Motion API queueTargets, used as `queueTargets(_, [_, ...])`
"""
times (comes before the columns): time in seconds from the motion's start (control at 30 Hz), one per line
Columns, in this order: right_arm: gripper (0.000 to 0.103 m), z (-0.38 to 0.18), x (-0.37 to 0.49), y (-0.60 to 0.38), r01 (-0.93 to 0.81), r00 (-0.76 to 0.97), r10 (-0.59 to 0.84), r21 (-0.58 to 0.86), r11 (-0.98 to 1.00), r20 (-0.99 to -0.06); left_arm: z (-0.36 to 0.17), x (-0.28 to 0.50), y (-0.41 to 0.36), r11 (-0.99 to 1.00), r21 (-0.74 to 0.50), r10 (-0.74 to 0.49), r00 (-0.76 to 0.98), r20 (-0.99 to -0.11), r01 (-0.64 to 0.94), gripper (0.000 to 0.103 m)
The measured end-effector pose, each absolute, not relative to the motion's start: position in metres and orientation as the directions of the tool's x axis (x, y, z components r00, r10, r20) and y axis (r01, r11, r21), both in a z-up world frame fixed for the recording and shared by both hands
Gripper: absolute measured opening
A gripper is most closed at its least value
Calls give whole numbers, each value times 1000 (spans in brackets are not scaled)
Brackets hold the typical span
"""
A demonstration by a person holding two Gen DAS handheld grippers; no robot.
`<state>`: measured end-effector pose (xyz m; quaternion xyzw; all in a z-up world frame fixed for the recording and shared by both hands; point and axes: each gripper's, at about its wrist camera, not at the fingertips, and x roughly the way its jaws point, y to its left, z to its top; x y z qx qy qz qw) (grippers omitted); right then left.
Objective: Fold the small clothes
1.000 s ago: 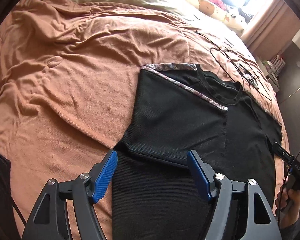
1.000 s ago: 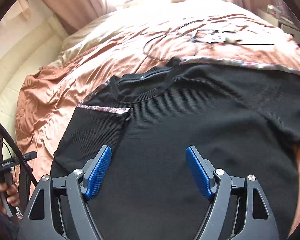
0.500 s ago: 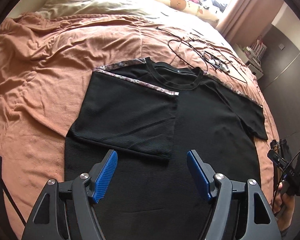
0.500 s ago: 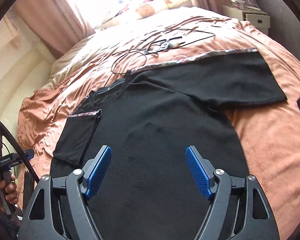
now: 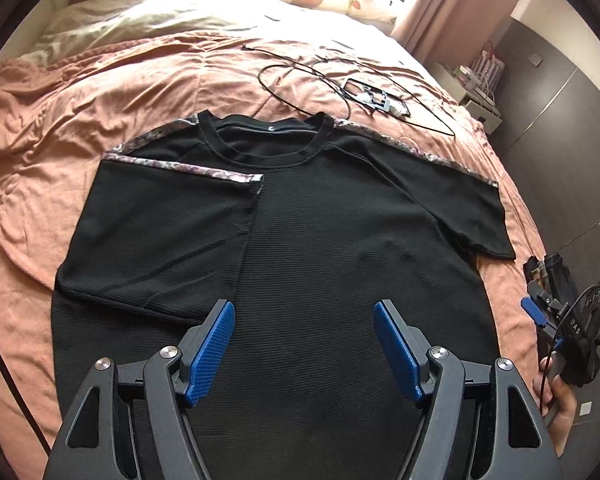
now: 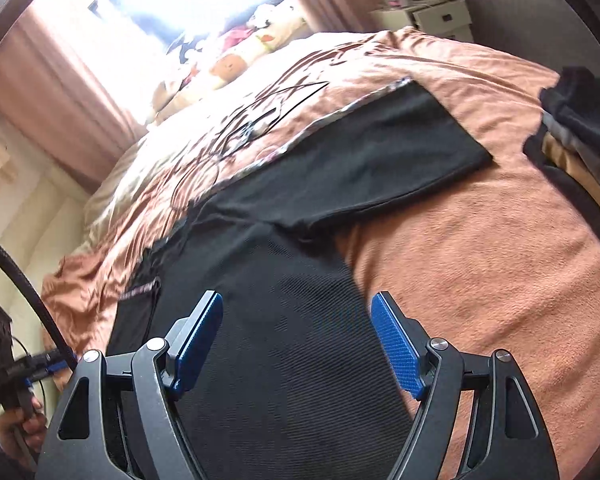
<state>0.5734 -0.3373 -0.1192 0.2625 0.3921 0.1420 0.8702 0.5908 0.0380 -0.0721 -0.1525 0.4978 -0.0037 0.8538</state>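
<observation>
Left wrist view, black T-shirt [image 5: 320, 240] one sleeve folded in, left claw [image 5: 304, 344] wide open, empty, right view adds stacked clothes [image 6: 580, 128], right claw [image 6: 296, 340] likewise

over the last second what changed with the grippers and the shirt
Both grippers, left gripper and right gripper, pulled back from the black t-shirt, open and empty; the right one swung toward the spread right sleeve. The shirt stayed put, left sleeve folded in.

Both wrist views low above the bed [image 5: 100, 92], sharing the black shirt [image 5: 320, 240].
</observation>
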Motion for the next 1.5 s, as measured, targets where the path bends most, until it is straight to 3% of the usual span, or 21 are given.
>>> queueTargets(0.27, [75,-143,592,-362,54,676,413,600,798,-610,-81,630,-9,964,-254,-182,503,-845,-77,73])
queueTargets(0.4, [68,-160,608,-374,123,665,408,630,767,-626,-90,654,-33,962,-269,-208,503,-839,-52,72])
queueTargets(0.63, [63,-170,630,-391,177,669,419,680,712,-614,-110,688,-77,966,-257,-229,482,-846,9,60])
queueTargets(0.83, [49,-181,652,-397,224,679,419,715,663,-602,-130,714,-106,966,-255,-245,467,-850,42,53])
queueTargets(1.07, [43,-185,669,-390,250,696,387,710,659,-604,-154,742,-130,962,-262,-267,446,-855,74,43])
queueTargets(1.17, [26,-188,673,-386,253,700,371,698,670,-610,-162,749,-137,960,-268,-275,437,-856,80,34])
queueTargets(1.23, [8,-186,673,-383,254,703,362,691,676,-612,-167,753,-140,956,-282,-290,430,-855,83,30])
queueTargets(1.33, [3,-171,667,-379,211,725,359,686,697,-588,-171,759,-147,952,-293,-301,428,-852,88,27])
queueTargets(1.5, [2,-145,656,-372,111,757,402,708,697,-515,-175,767,-157,942,-326,-330,432,-839,86,20])
